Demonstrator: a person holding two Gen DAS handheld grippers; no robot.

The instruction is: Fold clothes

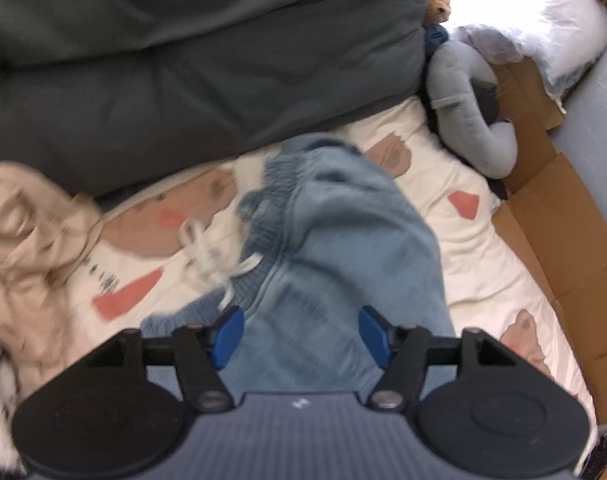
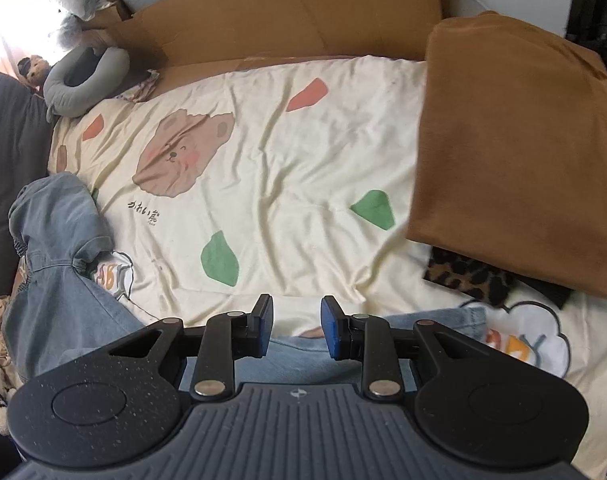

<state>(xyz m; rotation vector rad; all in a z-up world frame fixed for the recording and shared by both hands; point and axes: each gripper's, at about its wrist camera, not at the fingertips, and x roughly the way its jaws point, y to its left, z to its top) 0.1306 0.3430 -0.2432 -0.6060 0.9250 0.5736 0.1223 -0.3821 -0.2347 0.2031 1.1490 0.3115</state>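
Both our grippers stand over the blue trousers on the bed, gripping nothing.

Our left gripper (image 1: 301,334) has its jaws wide above the blue trousers (image 1: 335,240), pads clear of the cloth. Our right gripper (image 2: 296,330) stands narrower, nothing pinched, over a trouser leg. The trousers lie rumpled on the cream bear-print sheet (image 2: 263,184), near a beige garment (image 1: 27,232); a folded brown garment (image 2: 515,152) lies well apart.

Black-armed tongs (image 1: 301,336), blue pads (image 2: 332,330), ribbed grey housing
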